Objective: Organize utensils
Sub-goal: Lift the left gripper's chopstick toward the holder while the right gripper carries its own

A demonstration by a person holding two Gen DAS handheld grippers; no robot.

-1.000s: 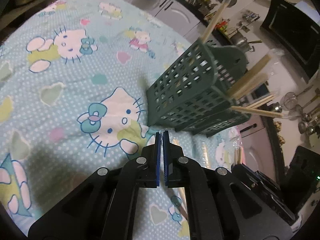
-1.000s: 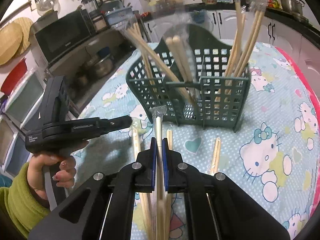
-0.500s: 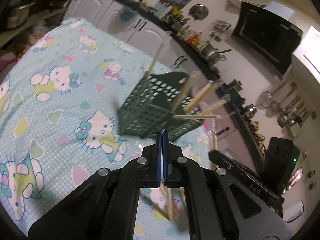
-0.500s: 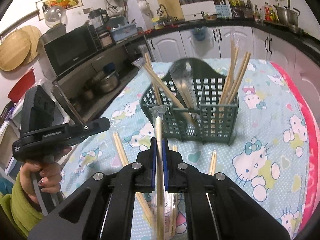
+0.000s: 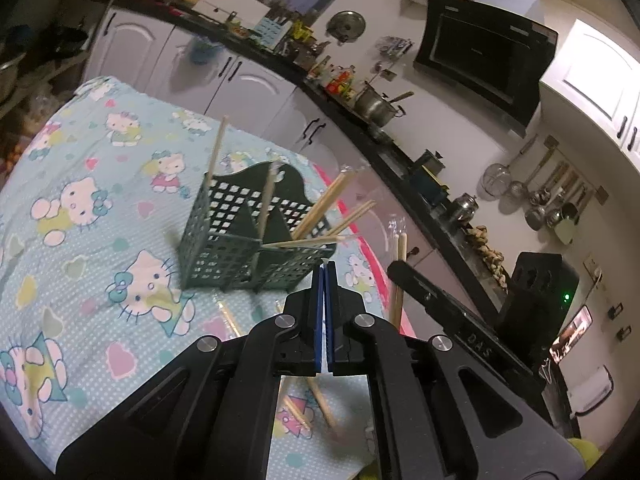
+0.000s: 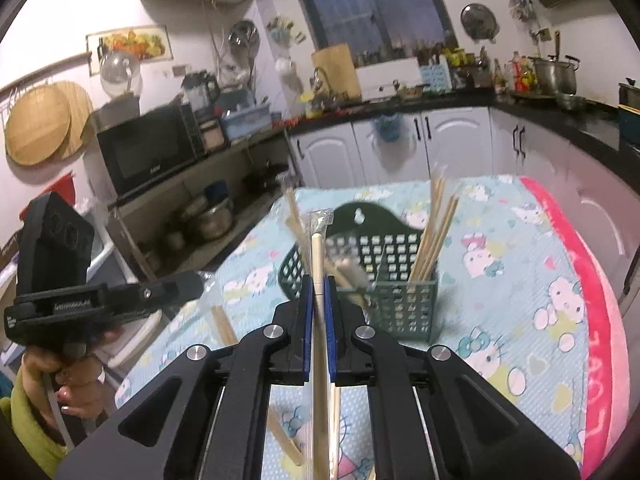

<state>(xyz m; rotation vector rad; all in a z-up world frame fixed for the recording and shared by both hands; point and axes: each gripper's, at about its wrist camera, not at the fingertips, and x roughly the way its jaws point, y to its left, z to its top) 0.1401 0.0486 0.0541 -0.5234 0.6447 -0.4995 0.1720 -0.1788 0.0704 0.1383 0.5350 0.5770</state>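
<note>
The right hand-held gripper (image 6: 319, 280) is clenched on a wrapped chopstick pair (image 6: 318, 248), the left hand-held gripper (image 5: 324, 276) is clenched empty, and at twelve o'clock the green basket (image 6: 404, 312) stands on the tabletop (image 6: 520, 280) holding more chopsticks (image 6: 434, 232).

A slotted basket (image 6: 404, 280) stands on the cloth-covered table (image 6: 520, 280) with chopsticks (image 6: 436, 232) leaning in its compartments, loose chopsticks (image 5: 320, 400) lying on the cloth before it, cabinets (image 6: 400, 152) behind.
</note>
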